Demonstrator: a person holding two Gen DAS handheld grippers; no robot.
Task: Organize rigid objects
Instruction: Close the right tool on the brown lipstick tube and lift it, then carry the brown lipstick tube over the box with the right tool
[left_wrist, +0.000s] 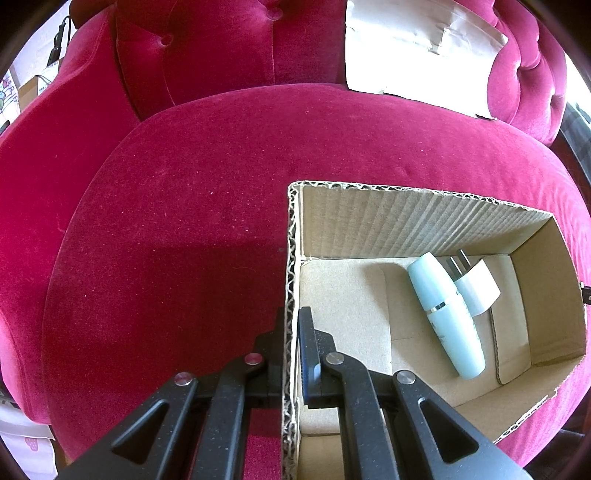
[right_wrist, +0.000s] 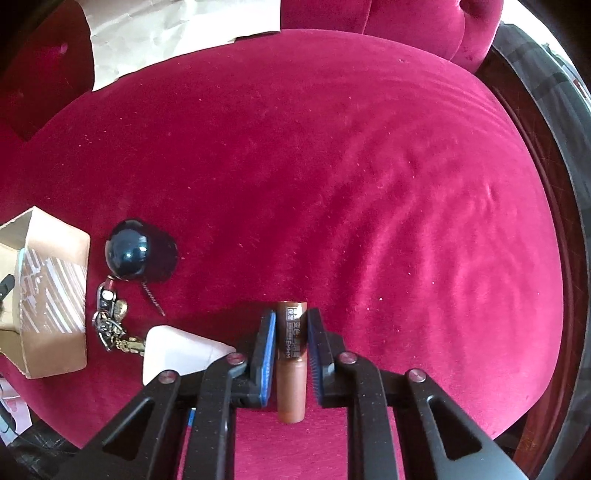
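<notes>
An open cardboard box (left_wrist: 546, 295) sits on a crimson velvet seat. Inside it lie a pale blue bottle (left_wrist: 447, 314) and a white plug adapter (left_wrist: 476, 286). My left gripper (left_wrist: 291, 325) is shut on the box's left wall, one finger inside and one outside. My right gripper (right_wrist: 291, 325) is shut on a brown tube (right_wrist: 291, 358) with printed text, held along the fingers above the seat. The box corner (right_wrist: 51, 295) also shows at the left of the right wrist view.
A dark glossy ball (right_wrist: 127, 254), a bunch of keys (right_wrist: 110, 317) and a white wedge-shaped object (right_wrist: 181, 350) lie on the seat beside the box. White paper (left_wrist: 413, 48) leans on the backrest. A dark wooden chair frame (right_wrist: 546, 184) edges the right.
</notes>
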